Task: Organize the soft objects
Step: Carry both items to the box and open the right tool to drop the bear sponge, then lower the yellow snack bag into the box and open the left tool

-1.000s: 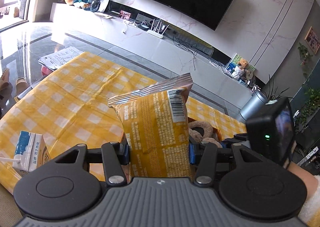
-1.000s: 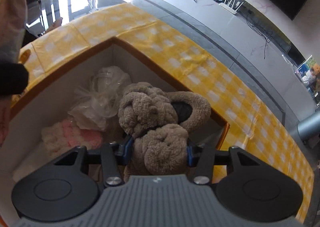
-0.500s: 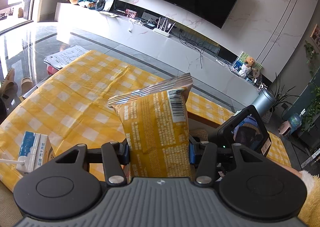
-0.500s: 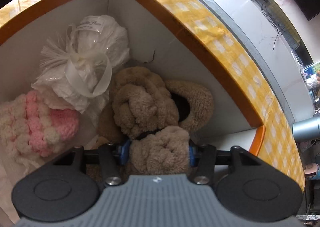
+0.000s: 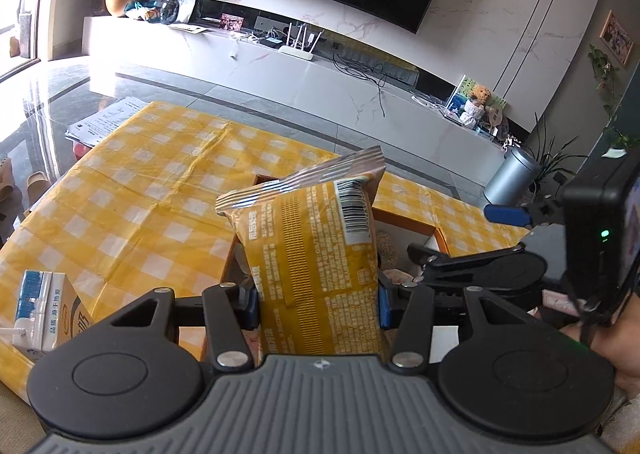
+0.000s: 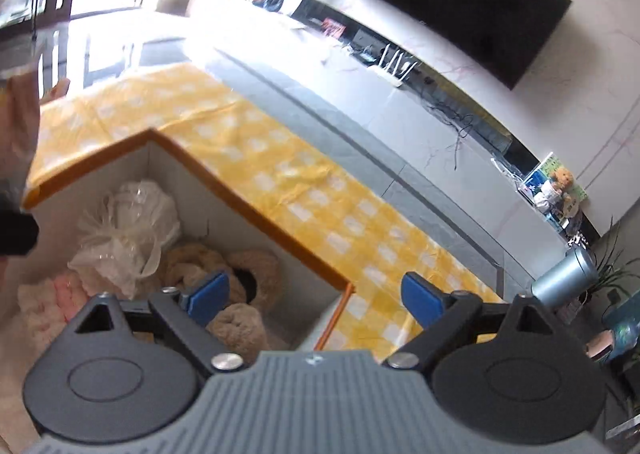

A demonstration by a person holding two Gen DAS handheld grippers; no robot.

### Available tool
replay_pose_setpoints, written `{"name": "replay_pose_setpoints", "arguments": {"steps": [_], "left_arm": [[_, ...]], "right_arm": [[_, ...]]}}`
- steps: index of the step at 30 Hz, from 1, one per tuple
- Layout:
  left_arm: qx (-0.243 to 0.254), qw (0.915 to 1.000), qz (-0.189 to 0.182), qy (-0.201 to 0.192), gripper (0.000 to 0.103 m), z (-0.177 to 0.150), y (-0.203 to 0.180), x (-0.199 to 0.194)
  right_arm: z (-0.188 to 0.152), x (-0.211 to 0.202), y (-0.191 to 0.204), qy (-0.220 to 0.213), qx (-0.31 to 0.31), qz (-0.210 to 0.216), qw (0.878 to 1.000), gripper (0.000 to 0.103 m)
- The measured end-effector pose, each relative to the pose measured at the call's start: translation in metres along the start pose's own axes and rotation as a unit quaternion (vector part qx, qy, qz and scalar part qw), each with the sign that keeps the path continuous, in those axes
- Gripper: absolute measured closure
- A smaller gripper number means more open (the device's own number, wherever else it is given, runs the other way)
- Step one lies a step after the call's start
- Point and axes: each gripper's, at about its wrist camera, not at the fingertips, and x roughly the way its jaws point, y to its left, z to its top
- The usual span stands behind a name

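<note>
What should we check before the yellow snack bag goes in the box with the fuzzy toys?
1. Left gripper shut on the snack bag: ok.
2. Right gripper let go of the brown plush: ok, its jaws have just been opening and nothing is between them.
3. Plush down inside the box: ok.
4. Right gripper out of the bag's way: not ok, it hangs over the box.
5. Room left in the box: cannot tell.
6. Milk carton apart from the box: ok.

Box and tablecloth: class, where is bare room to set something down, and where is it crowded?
Free: the checked tablecloth left of the box, beyond the milk carton. Crowded: the box's far corner, with white bundle, brown plush and pink knit.
</note>
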Motion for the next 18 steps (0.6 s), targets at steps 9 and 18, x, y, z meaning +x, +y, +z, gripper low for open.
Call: {"name": "replay_pose_setpoints", "arguments": {"steps": [9,18], "left_arm": [[0.043,0.9975,0.016,0.054,0.045,-0.018,-0.023,0.034],[0.096,0.9838,0.109,0.105,0.044,-0.047,-0.057,0.076]], "right_arm": [[-0.037,-0.041,-0.049,-0.072,0.146,-0.023,0.986,0.008],[-0.065,-0.066,-0.066,-0.161,0.189,-0.044,0.968,0.008]]}}
